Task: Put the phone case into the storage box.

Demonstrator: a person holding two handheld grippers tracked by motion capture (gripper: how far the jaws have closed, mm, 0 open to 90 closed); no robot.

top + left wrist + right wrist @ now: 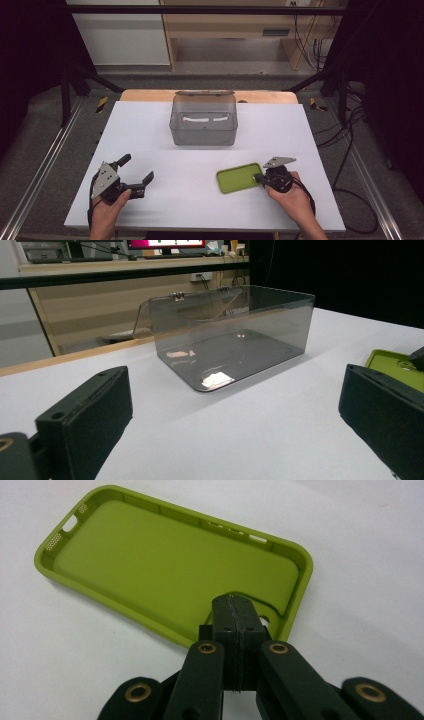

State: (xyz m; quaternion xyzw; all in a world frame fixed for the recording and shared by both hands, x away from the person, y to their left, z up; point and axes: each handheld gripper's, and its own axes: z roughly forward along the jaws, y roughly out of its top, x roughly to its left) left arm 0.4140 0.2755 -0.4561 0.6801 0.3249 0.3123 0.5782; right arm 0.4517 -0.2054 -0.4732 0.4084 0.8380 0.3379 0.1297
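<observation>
A lime-green phone case [239, 177] [170, 570] lies hollow side up on the white table, at the front right. My right gripper [259, 177] [235, 610] is shut, jaws pressed flat together, with its tips over the case's near corner by the camera cut-out. No green shows between the pads, and I cannot tell whether the tips touch the case. My left gripper [136, 168] [235, 420] stands open at the front left with nothing between its jaws. It points toward a clear grey plastic box [203, 120] [230, 335]. A corner of the phone case [395, 362] shows beside its right jaw.
The box sits at the back middle of the table [150, 130], with its hinged lid [205, 93] folded open behind it and nothing inside. Black frame bars and dark floor surround the table. Wooden furniture stands beyond the far edge.
</observation>
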